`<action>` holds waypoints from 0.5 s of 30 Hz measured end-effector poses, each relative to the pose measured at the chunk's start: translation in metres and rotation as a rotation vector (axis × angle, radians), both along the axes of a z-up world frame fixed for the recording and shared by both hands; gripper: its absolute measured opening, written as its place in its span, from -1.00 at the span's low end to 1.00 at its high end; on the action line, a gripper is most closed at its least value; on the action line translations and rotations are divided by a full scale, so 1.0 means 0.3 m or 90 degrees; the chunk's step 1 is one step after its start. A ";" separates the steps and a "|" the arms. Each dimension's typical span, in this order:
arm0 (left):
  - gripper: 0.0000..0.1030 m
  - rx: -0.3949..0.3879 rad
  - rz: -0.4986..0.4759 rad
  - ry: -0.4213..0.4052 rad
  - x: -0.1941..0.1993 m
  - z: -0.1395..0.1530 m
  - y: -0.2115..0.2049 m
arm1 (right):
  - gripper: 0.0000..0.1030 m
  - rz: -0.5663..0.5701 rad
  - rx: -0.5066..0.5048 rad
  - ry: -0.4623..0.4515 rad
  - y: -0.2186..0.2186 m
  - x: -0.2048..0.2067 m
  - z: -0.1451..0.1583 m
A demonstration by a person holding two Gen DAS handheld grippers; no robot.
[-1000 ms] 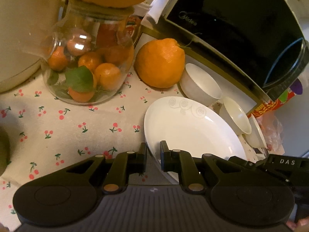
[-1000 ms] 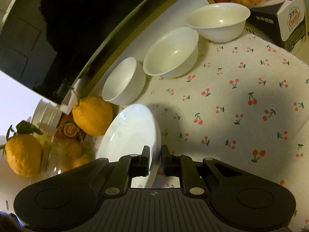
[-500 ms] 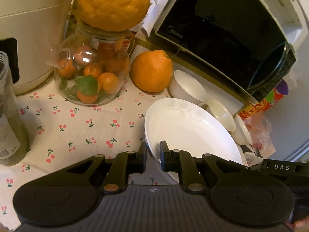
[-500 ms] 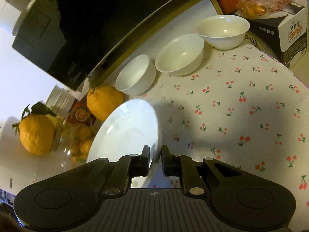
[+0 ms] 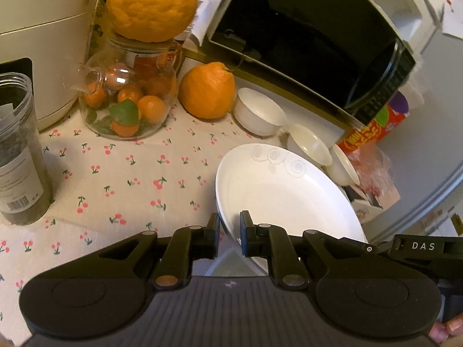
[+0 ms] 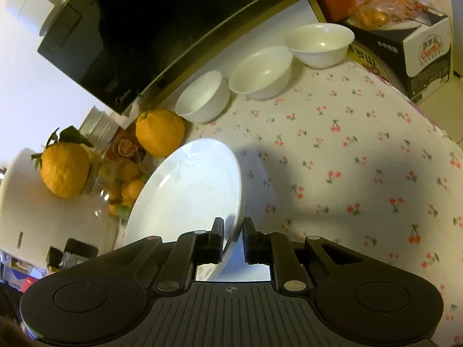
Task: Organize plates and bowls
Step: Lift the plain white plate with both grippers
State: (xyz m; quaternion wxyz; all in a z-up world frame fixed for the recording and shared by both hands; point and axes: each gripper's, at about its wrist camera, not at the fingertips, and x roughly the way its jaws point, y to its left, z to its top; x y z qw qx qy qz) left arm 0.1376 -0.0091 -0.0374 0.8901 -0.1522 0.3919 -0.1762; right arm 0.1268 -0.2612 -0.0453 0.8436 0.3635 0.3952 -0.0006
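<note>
Both grippers clamp one white plate's rim: left gripper (image 5: 230, 232) at its 7 o'clock edge, right gripper (image 6: 233, 238) opposite. Plate (image 5: 285, 196) hangs above the cherry-print cloth (image 5: 121, 179); three white bowls (image 6: 262, 70) line up toward 1 o'clock.

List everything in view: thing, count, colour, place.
plate: one, white, held at its rim by both claws above the cloth
bowls: three, white, in a row along the microwave's foot
microwave: one, black door, behind the bowls
big citrus fruits: two, orange, one on the cloth, one on top of the glass jar
glass jar: one, clear, holding small oranges
dark jar: one, at the left edge
tablecloth: one, cream with cherries
left claw: black, shut on plate
right claw: black, shut on plate
</note>
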 end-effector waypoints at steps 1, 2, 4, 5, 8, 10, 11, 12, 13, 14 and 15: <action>-0.77 0.003 -0.005 -0.001 -0.011 0.001 0.000 | -0.73 0.004 -0.003 0.002 0.003 -0.010 0.000; -0.77 0.008 -0.010 -0.001 -0.021 0.001 0.000 | -0.72 0.009 -0.008 0.005 0.005 -0.022 0.001; -0.77 0.017 -0.020 0.000 -0.042 -0.003 0.000 | -0.72 0.018 -0.018 0.009 0.012 -0.045 0.003; -0.77 0.021 -0.024 0.001 -0.053 -0.006 0.001 | -0.71 0.025 -0.023 0.011 0.016 -0.057 0.004; -0.76 0.030 -0.036 0.012 -0.079 -0.019 0.004 | -0.71 0.038 -0.030 0.017 0.022 -0.086 0.002; -0.76 0.034 -0.041 0.018 -0.092 -0.027 0.006 | -0.70 0.045 -0.032 0.023 0.025 -0.104 -0.003; -0.76 0.036 -0.044 0.017 -0.100 -0.028 0.007 | -0.70 0.048 -0.033 0.029 0.027 -0.112 -0.009; -0.76 0.042 -0.047 0.012 -0.106 -0.027 0.006 | -0.70 0.051 -0.034 0.033 0.030 -0.119 -0.015; -0.76 0.048 -0.050 0.008 -0.113 -0.026 0.004 | -0.70 0.055 -0.036 0.037 0.033 -0.125 -0.020; -0.76 0.055 -0.052 0.004 -0.118 -0.025 0.003 | -0.70 0.058 -0.037 0.041 0.036 -0.130 -0.024; -0.76 0.058 -0.053 0.003 -0.123 -0.024 0.003 | -0.70 0.060 -0.036 0.043 0.038 -0.135 -0.028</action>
